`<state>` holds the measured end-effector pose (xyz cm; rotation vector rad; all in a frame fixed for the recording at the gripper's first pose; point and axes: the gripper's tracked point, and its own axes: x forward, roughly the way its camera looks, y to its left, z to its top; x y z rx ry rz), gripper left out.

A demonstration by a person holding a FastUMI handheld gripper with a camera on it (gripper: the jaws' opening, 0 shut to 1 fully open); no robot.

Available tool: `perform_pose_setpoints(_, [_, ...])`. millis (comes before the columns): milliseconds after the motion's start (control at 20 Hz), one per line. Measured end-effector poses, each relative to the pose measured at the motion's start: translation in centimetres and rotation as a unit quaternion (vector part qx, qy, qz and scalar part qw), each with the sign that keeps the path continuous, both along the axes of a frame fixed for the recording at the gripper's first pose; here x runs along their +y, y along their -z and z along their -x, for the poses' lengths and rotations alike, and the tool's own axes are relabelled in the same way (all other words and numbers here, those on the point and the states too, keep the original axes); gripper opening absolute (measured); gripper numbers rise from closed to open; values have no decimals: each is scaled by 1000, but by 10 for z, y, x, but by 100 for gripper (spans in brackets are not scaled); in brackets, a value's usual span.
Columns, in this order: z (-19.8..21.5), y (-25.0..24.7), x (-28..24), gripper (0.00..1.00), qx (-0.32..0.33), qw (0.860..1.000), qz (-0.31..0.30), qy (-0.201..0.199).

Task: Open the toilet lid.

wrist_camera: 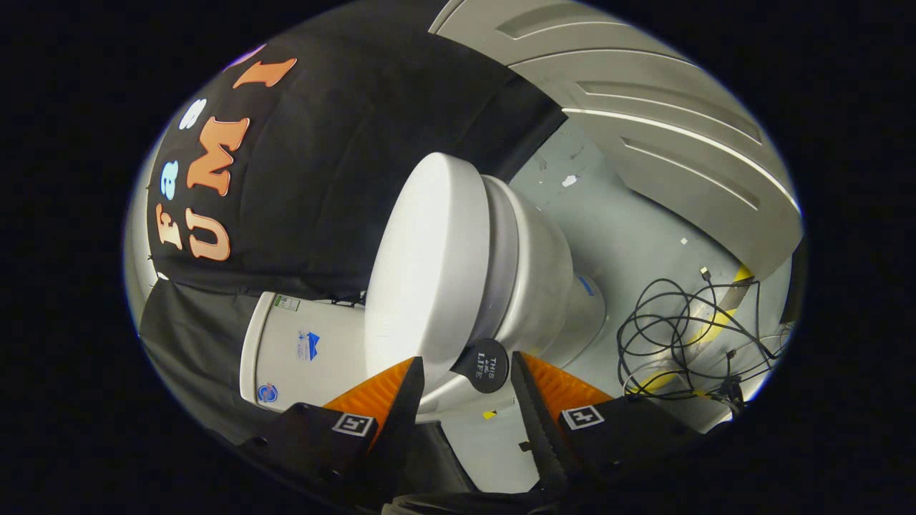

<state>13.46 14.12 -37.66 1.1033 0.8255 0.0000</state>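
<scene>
Toilet lid is lying closed on the bowl, so lifting remains. Gripper is spreading wide around its front edge, beside a round dark tag.

1. The toilet lid is white, smooth and oval, with a glossy top that catches the light.
2. It lies shut, flat down on the seat ring, which shows as a thin white band along its edge.
3. Beneath it sits the white toilet bowl, narrowing to a base that stands on the pale floor.
4. A round black tab with small white lettering is stuck at the lid's front rim.
5. That front rim with the tab lies between the jaws, which stand apart, not touching it.
6. The white cistern adjoins the lid's far end, carrying small stickers.
</scene>
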Motion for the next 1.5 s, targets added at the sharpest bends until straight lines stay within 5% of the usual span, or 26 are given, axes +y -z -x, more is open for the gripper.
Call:
perform_pose_setpoints(150, [-6, 10, 0, 71, 2, 1000, -2, -1])
perform_pose_setpoints(300, [-9, 20, 4, 45, 14, 1000, -8, -6])
perform_pose_setpoints(400, [-10, 24, 8, 45, 17, 1000, -15, -13])
perform_pose_setpoints(700, [-14, 16, 3, 9, -2, 998, -63, 17])
perform_pose_setpoints(1200, [-15, 1, -5, 8, 6, 998, -44, 55])
perform_pose_setpoints(1500, [-37, -51, -8, 8, -65, 993, 100, 24])
